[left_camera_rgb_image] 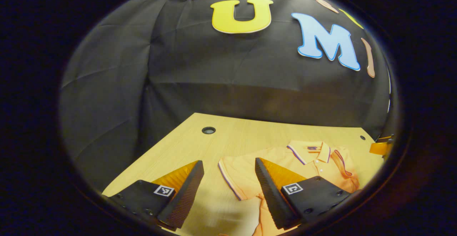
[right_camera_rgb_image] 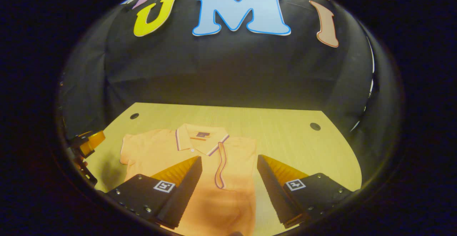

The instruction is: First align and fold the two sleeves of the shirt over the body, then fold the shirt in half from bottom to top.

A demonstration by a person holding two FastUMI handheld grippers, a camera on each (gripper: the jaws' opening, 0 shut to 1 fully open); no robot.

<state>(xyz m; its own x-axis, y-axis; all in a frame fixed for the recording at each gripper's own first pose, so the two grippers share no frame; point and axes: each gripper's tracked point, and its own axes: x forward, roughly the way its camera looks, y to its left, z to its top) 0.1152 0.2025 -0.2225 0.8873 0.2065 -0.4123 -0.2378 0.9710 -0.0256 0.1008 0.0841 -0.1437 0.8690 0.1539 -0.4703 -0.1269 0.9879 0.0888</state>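
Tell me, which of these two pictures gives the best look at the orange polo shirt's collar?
The right gripper view: the collar sits near the middle, facing the camera, with both striped flaps and the placket below visible between the open fingers. In the left gripper view the collar lies off to the right, seen at a slant, with one finger covering part of the shirt nearby.
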